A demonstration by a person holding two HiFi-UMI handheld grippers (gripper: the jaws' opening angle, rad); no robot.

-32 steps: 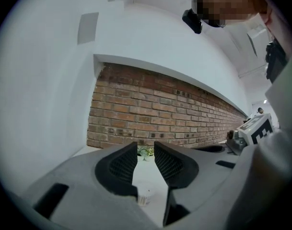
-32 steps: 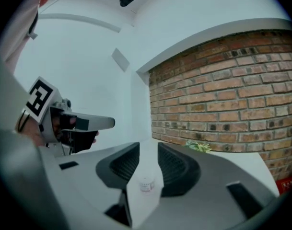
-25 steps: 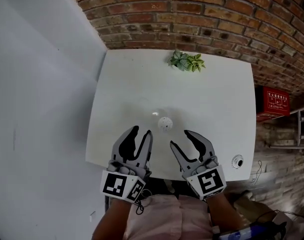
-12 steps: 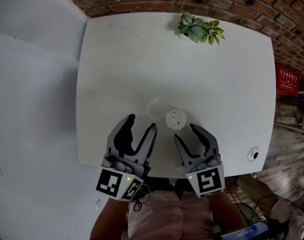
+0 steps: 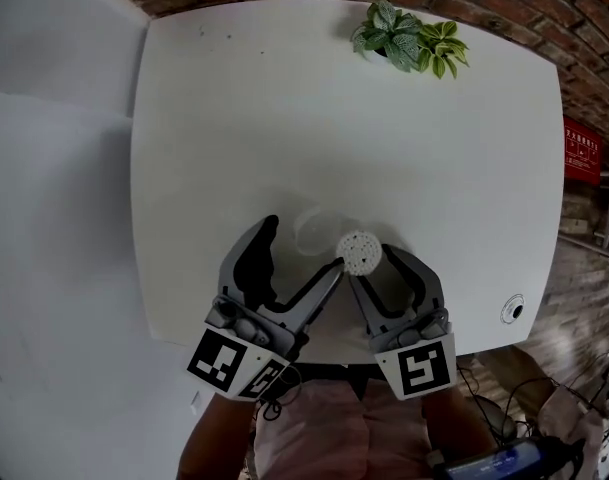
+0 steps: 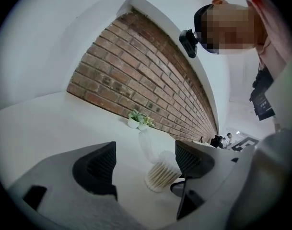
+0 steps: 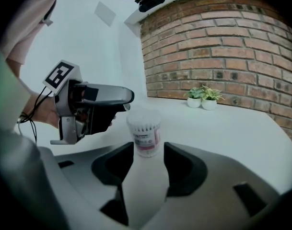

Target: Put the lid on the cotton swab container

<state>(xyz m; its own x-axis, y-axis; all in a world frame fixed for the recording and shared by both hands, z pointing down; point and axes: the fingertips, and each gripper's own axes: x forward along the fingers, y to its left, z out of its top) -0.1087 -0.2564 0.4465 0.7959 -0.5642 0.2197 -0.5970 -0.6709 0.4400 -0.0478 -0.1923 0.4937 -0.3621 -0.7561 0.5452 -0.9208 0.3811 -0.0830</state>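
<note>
White table (image 5: 234,118) takes up most of the head view, work kept at its near edge within reach. Left gripper (image 5: 302,244) is low over the table, jaws opening wide, nothing between the pads; probably spreading to fit the lid. Right gripper (image 5: 372,264) has its jaws apart and holds nothing. The container stands just past its tips, lined up with the gap, likely so it can be steadied. Potted plant (image 5: 409,43) at the far edge, well clear. Cotton swab container (image 5: 359,253) upright near both grippers' tips, swab heads showing on top, so still uncapped. Clear lid (image 6: 146,145) just beside it on the table, faint, not yet picked up.
</note>
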